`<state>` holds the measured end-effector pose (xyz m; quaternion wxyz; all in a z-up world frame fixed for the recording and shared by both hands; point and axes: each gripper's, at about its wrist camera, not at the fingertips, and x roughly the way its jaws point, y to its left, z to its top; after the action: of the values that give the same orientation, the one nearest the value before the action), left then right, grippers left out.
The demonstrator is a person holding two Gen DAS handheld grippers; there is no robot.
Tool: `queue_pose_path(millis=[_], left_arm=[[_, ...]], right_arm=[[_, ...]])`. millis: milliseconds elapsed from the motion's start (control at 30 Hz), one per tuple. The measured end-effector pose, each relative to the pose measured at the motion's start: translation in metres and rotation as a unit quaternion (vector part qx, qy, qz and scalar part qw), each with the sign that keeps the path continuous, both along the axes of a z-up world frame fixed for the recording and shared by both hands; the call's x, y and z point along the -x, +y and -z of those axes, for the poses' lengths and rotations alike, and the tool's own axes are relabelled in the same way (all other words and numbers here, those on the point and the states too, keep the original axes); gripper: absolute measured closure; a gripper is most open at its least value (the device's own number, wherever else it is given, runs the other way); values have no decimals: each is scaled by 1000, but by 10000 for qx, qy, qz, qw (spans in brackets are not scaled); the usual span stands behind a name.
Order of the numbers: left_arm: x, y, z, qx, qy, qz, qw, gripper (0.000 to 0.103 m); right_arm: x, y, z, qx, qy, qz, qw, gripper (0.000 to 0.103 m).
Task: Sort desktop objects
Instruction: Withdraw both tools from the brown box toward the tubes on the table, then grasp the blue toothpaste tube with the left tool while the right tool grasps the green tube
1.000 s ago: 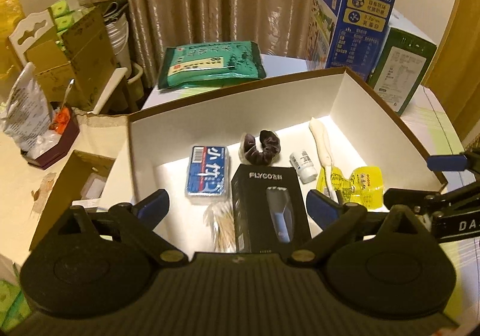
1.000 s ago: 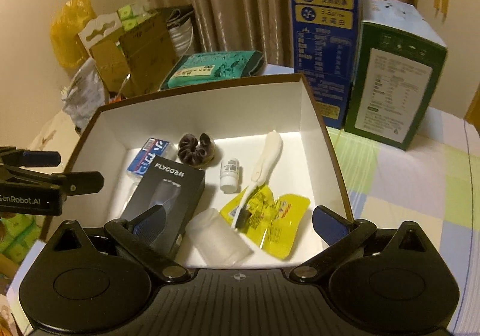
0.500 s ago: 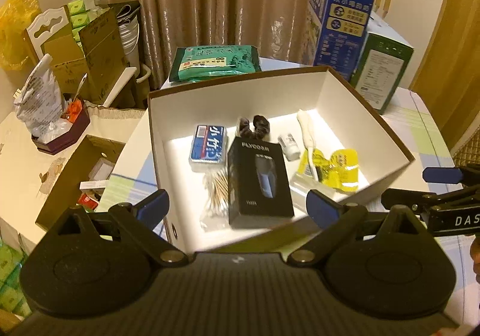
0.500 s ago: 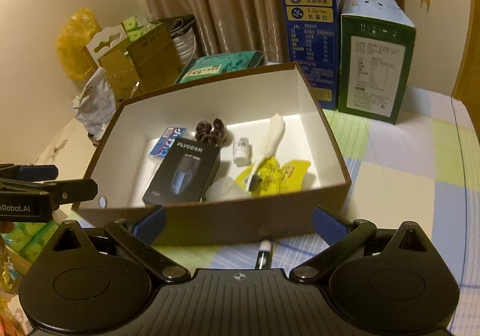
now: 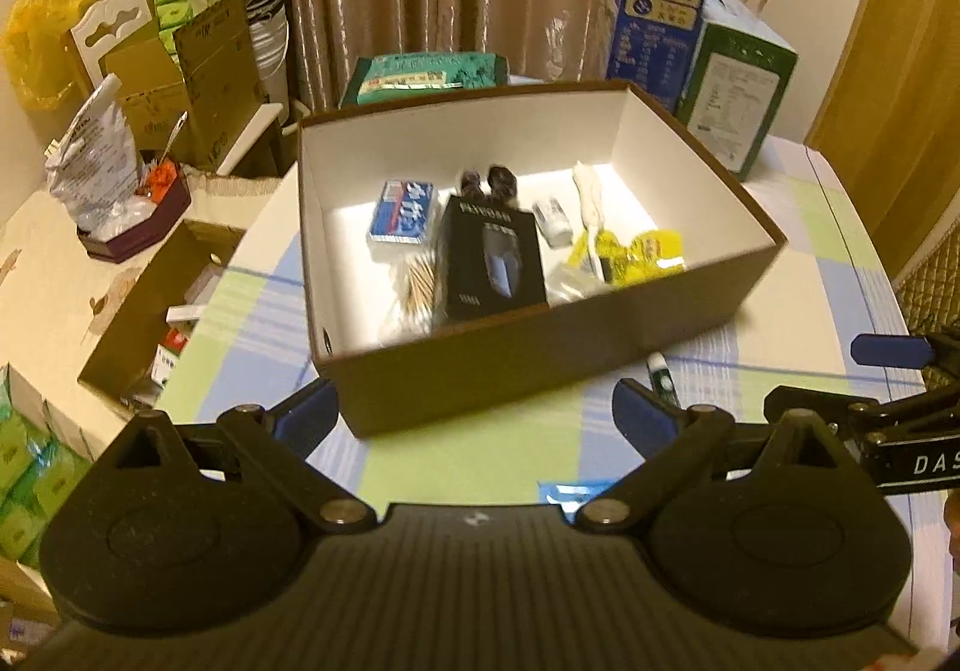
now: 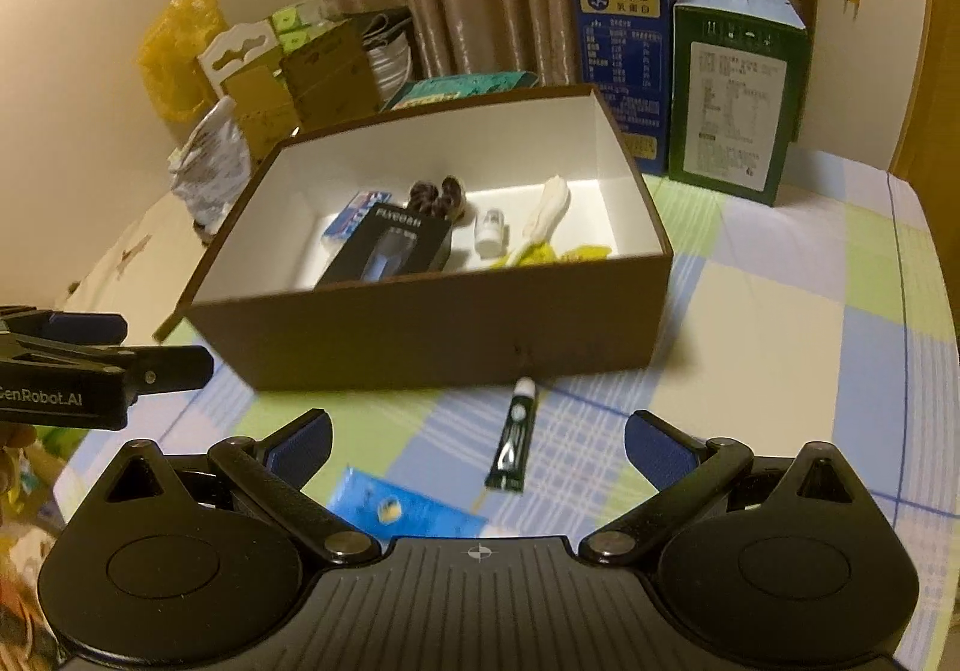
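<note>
A brown box (image 6: 432,335) sits on the checked surface (image 6: 780,347), holding a black carton (image 6: 390,254), a blue pack (image 5: 402,212) and a yellow pouch (image 5: 642,254). Just before its front wall lie a green tube (image 6: 515,440) and a blue packet (image 6: 396,509). Left tongs (image 5: 474,416) and right tongs (image 6: 477,446) both gape wide, empty.

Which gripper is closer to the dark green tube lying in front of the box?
Right. The right gripper is open directly over the green tube, which lies between its fingers. The left gripper is open further left, facing the box.
</note>
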<state>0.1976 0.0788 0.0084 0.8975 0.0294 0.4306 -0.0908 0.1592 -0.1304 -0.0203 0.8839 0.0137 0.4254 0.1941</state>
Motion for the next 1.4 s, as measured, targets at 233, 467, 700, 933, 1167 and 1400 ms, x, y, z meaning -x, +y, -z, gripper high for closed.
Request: queue_pose_path(millis=[233,467,700,933,1167,1400], left_arm=[[34,-17,2,-50,44,-48,10000,7],[67,-31,5,-139,34,-296,9995,7],[98,-44,5,-116,12,-522,9986,7],[121,-56,6,-95,-31,-640,9979,7],[138,-57,14,-60,-47,-580,9983,7],[143,-57,30,-158,-94,-191,9996,7]], right_arm=[[25,-17,3,42,11,-232,9997,2],[45,-35,5,46,35,-459,9989,2],[62,-51,4,1,-32,-666,9978,2],[75,-62,8,19,-28,-773,9970,2],[86,-65,14,80,35,-781,9969,2],[83,-62,34,179,305,-576,9977,2]])
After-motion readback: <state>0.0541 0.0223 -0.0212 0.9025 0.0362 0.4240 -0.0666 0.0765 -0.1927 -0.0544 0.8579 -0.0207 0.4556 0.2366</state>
